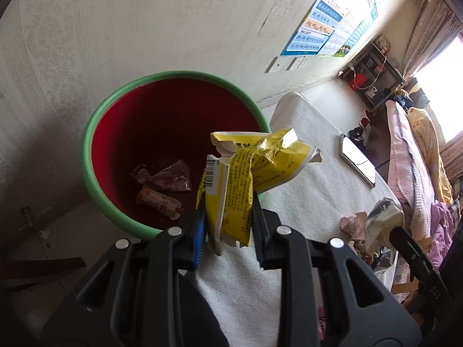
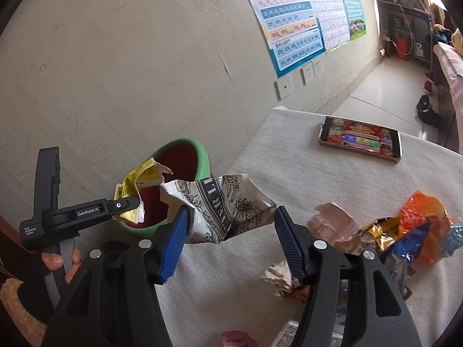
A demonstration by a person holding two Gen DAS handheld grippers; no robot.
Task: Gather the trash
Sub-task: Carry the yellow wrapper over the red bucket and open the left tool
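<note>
— Where's the yellow wrapper [image 1: 246,173]?

— Pinched between my left gripper [image 1: 228,222] pads, long axis upright, hanging over the near rim of the green-rimmed red bin [image 1: 95,133]. The bin's mouth lies straight ahead and below, so I judge a release drops it in, beside 2 crumpled wrappers [image 1: 165,185] at the bottom.

— And your right gripper [image 2: 228,231]?

— Jaws spread wide around a stiff, creased printed paper bag [image 2: 220,205]; it touches the left pad, but I can't tell about the right. More crinkly foil trash [image 2: 411,231] waits on the cloth-covered table [image 2: 303,167].
</note>
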